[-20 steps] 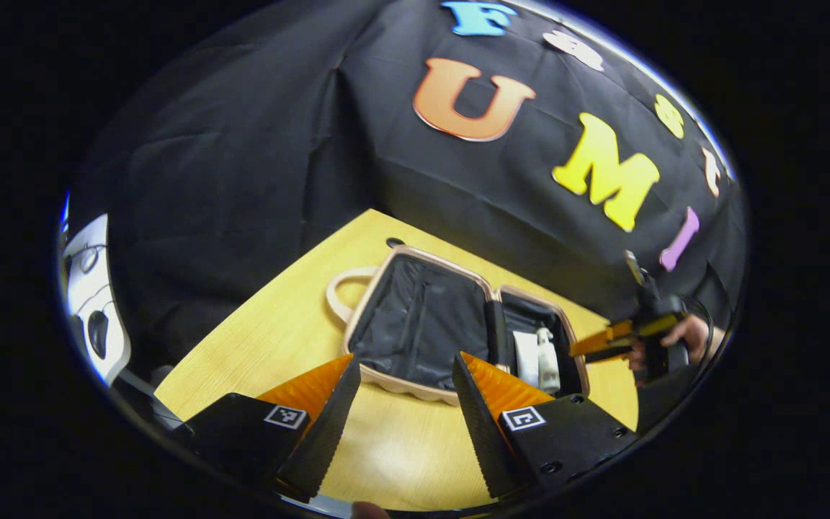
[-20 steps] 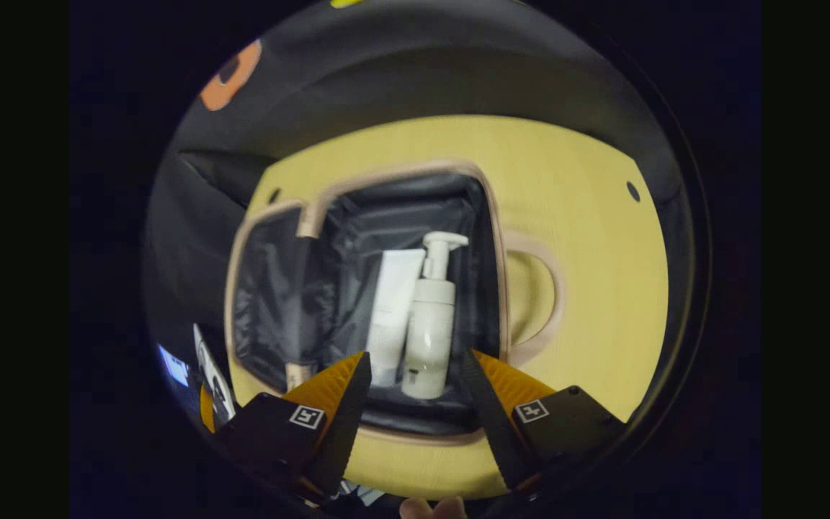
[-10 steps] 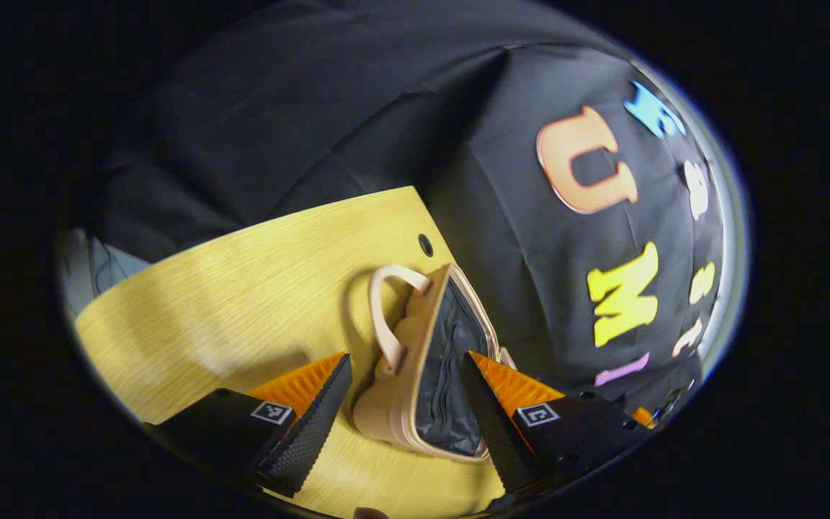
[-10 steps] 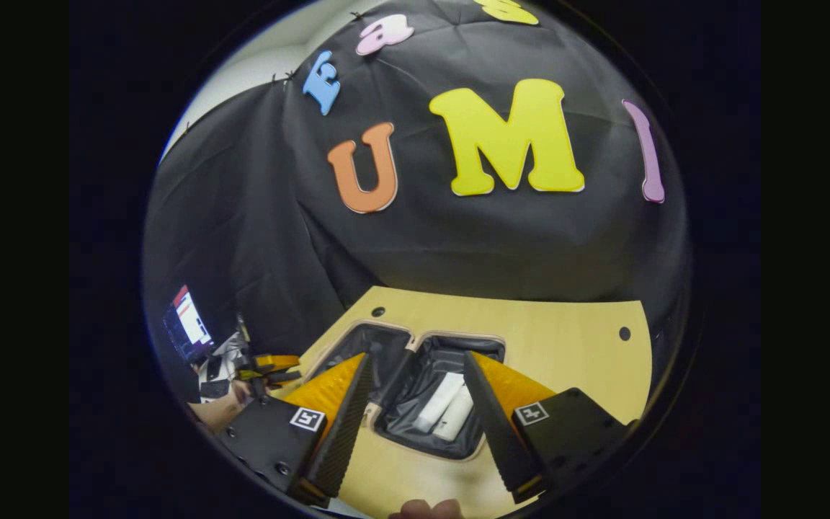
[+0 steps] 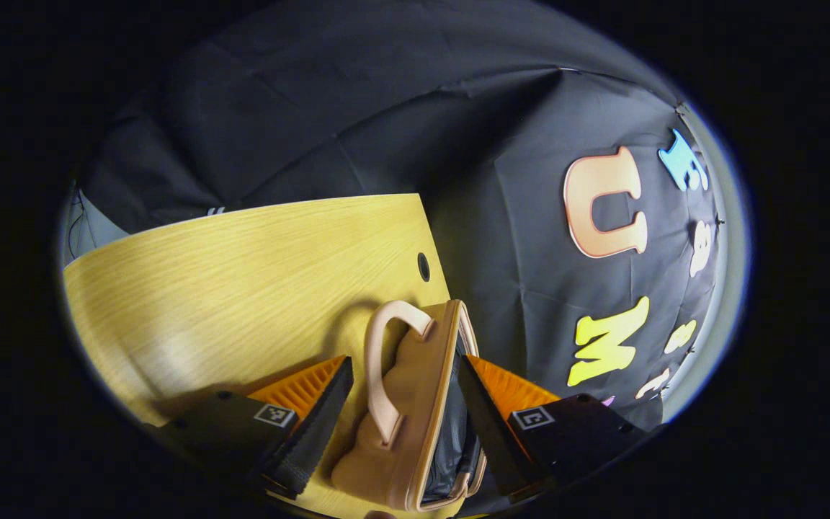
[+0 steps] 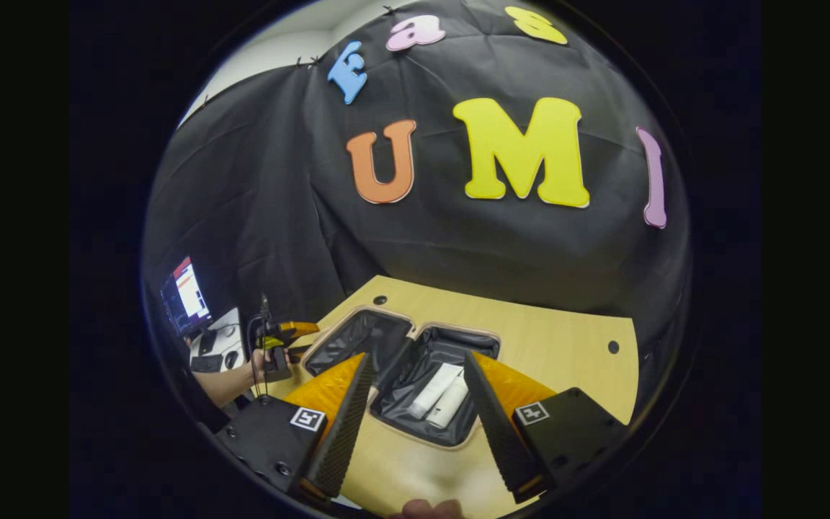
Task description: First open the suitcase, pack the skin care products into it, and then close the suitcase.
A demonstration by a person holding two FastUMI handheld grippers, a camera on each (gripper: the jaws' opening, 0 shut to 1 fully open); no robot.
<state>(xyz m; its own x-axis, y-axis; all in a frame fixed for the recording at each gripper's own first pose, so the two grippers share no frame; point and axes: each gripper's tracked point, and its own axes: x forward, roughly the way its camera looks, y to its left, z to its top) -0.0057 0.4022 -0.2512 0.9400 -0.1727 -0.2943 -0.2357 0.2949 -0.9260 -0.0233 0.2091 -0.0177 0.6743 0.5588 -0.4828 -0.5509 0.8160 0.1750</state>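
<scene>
the table (image 5: 242, 281) looks like pale wood grain with a soft sheen; the suitcase (image 5: 404, 404) shell is smooth matt beige plastic, its lining (image 6: 393, 357) dark slightly shiny cloth; the fingertips (image 5: 321, 425) are ridged, rough black

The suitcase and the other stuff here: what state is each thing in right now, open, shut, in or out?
Suitcase: open, lying flat on the table.
Tube: lying inside the suitcase's right half.
Pump bottle: lying inside beside the tube.
Left gripper: open, fingers on either side of the lid's edge and handle, not pressing.
Right gripper: open, held above the table, holding nothing.
</scene>
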